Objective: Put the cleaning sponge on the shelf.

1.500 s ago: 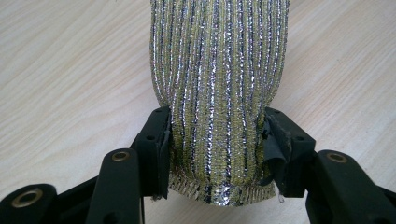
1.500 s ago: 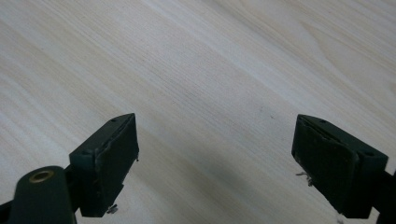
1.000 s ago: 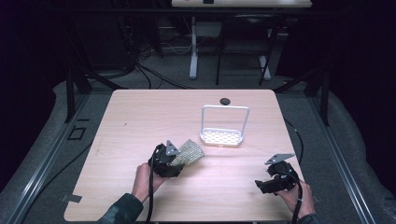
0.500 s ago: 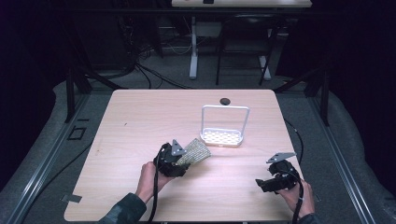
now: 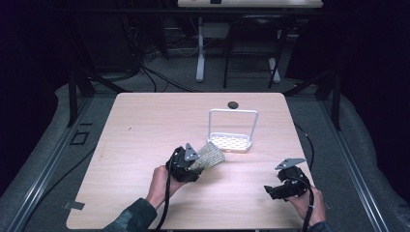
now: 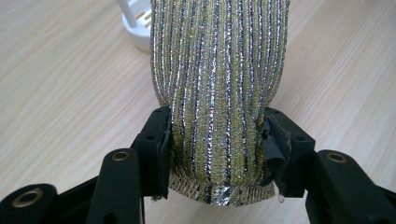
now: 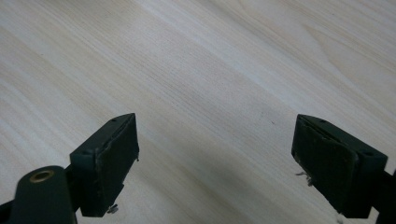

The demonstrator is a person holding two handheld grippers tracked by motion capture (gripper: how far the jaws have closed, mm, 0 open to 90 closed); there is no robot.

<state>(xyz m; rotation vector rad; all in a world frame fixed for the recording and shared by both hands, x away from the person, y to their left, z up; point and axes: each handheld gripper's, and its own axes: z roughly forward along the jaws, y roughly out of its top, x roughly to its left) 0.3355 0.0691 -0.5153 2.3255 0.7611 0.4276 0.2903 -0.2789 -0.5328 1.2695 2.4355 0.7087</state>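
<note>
**Sponge pinched in left jaws beside the rack**

Sponge [image 6: 217, 93], a glittery one with gold and silver stripes, sits clamped between the jaws of the left gripper [image 6: 215, 149]. The pads press on both of its sides near the lower end, and the fabric bulges out above them. A hemmed edge sticks out just below the pads. In the high view the left gripper [image 5: 186, 164] is over the middle of the desk [image 5: 145, 125], nearer the person's edge, with the sponge [image 5: 209, 155] fanning out from it toward a white rack [image 5: 232, 130]. The wide end of the sponge lies just beside the rack's near left corner; whether they touch cannot be told. In the left gripper view a bit of the rack [image 6: 135, 18] peeks out at the top, left of the sponge.

The rack is a low slotted tray with a tall wire hoop over its far side. A small dark disc [image 5: 233, 104] lies behind it, near the far edge of the desk.

The right gripper [image 5: 285, 186] is held at the near right corner of the desk, well apart from the sponge and the rack. Its jaws are spread wide with nothing between them, and in the right gripper view [image 7: 215, 158] bare wood shows in the gap.
</note>
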